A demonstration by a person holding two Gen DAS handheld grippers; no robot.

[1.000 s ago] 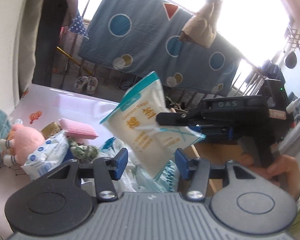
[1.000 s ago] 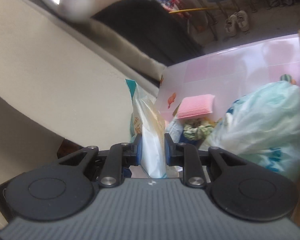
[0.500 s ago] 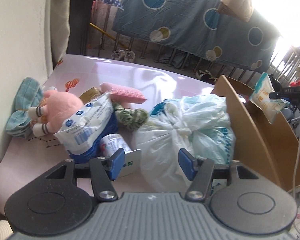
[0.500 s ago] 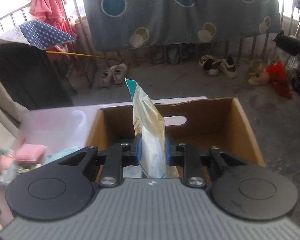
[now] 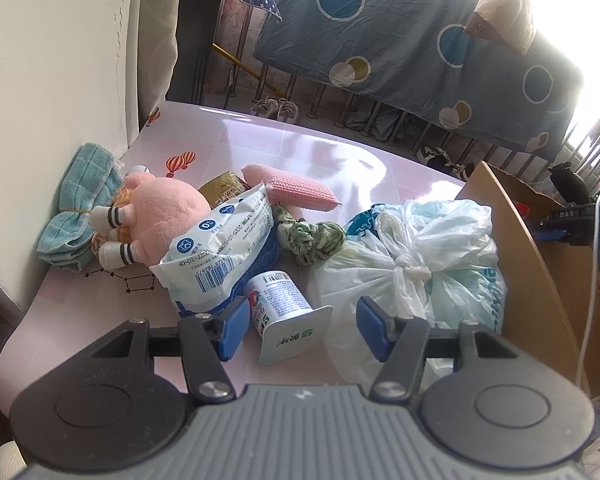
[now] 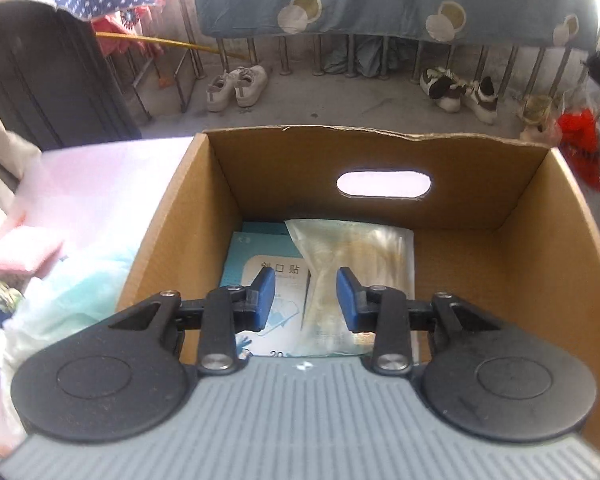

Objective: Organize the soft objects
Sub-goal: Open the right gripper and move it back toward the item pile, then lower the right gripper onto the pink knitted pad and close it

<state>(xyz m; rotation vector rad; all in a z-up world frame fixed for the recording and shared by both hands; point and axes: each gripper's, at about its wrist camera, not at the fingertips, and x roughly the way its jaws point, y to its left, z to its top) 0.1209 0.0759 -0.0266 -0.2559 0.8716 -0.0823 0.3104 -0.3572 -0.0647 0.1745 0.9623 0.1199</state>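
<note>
The right gripper (image 6: 306, 298) is held over the cardboard box (image 6: 512, 240) with its jaws parted and nothing between them. Below it, on the box floor, a clear pouch of cotton swabs (image 6: 360, 264) is seen lying flat, partly overlapping a light blue packet (image 6: 268, 268) at its 9 o'clock. A handle slot (image 6: 383, 184) is cut in the far wall, at 12 o'clock from the gripper.

The left gripper (image 5: 300, 322) is held wide apart and empty over the pink table (image 5: 300, 148). A small drink bottle (image 5: 284, 312) is lying on its side between the blue pads. At 3 o'clock, a knotted plastic bag (image 5: 416, 256) is set against the box wall (image 5: 520, 248). At 11 o'clock, a white and blue wipes pack (image 5: 224, 248) is leaned on a pink plush toy (image 5: 160, 216), with a teal cloth (image 5: 80, 208) beyond it against the wall. At 12 o'clock, a green scrunchie (image 5: 312, 236), a pink sponge (image 5: 292, 188) and a gold-lidded jar (image 5: 224, 188) are found close together.
</note>
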